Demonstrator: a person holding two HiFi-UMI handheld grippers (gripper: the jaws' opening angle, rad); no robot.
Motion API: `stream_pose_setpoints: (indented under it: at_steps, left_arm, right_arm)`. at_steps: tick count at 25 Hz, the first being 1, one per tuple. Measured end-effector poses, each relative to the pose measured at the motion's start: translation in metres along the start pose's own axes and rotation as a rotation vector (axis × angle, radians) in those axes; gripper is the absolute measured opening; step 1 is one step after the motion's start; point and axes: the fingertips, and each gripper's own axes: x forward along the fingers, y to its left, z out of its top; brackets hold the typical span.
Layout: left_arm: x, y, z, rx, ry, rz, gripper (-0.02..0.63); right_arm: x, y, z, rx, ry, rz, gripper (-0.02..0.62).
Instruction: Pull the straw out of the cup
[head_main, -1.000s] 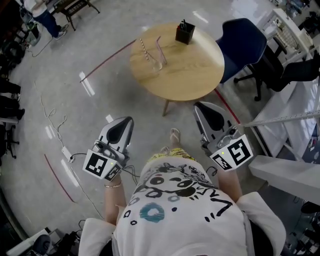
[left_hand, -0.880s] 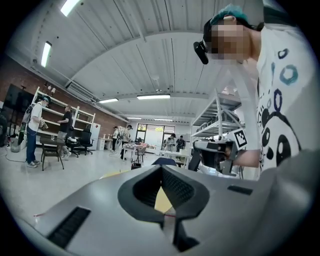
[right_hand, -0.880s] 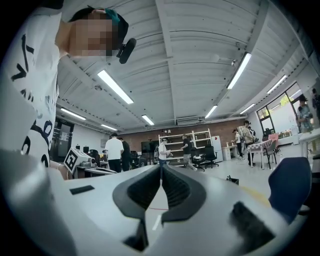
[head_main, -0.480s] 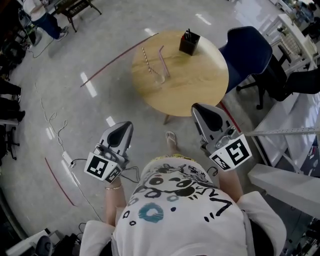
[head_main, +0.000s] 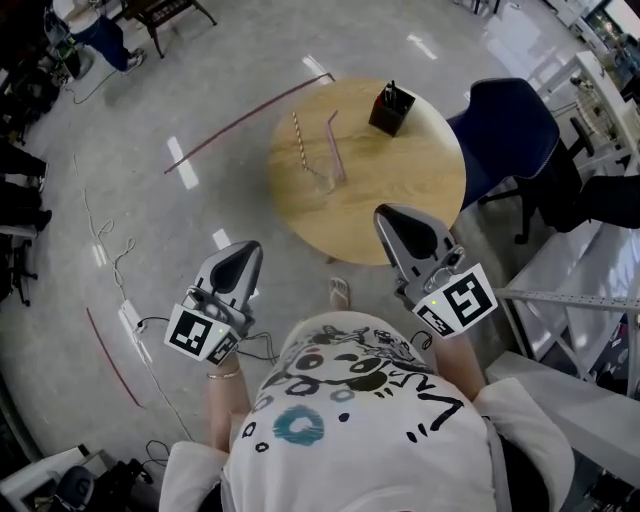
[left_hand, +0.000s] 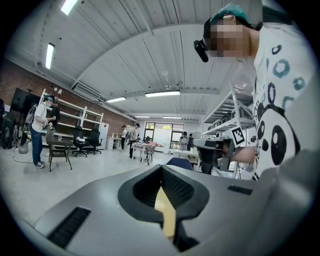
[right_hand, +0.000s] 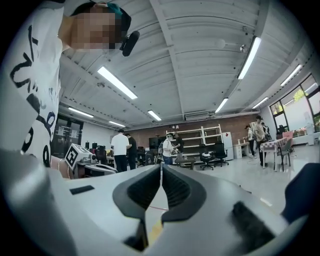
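On the round table (head_main: 410, 190) the clear cup (head_main: 322, 180) stood with a pink straw (head_main: 335, 148) and a striped straw (head_main: 299, 138) in it. I held the left tongs (head_main: 244, 250) and the right tongs (head_main: 392, 214) clenched, both empty, well apart from the cup.

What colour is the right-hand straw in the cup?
Pink. The straw shows best in the head view.

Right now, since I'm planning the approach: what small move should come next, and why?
Probably carry the right gripper forward over the table toward the cup: both it and the left gripper are shut, empty and well short of the straws standing in it.
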Motion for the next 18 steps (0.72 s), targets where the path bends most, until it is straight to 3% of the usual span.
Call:
stream_pose_setpoints:
  at_steps: [11,18]
  left_arm:
    - [0.048,0.026,0.011,0.013,-0.018,0.048,0.015]
    - [0.055,0.036,0.0,0.03,0.031,0.073,0.015]
  right_arm:
    - [0.037,-0.025,-0.007,0.032,0.006,0.125,0.029]
    - [0.049,-0.03,-0.014,0.031,0.016,0.154,0.029]
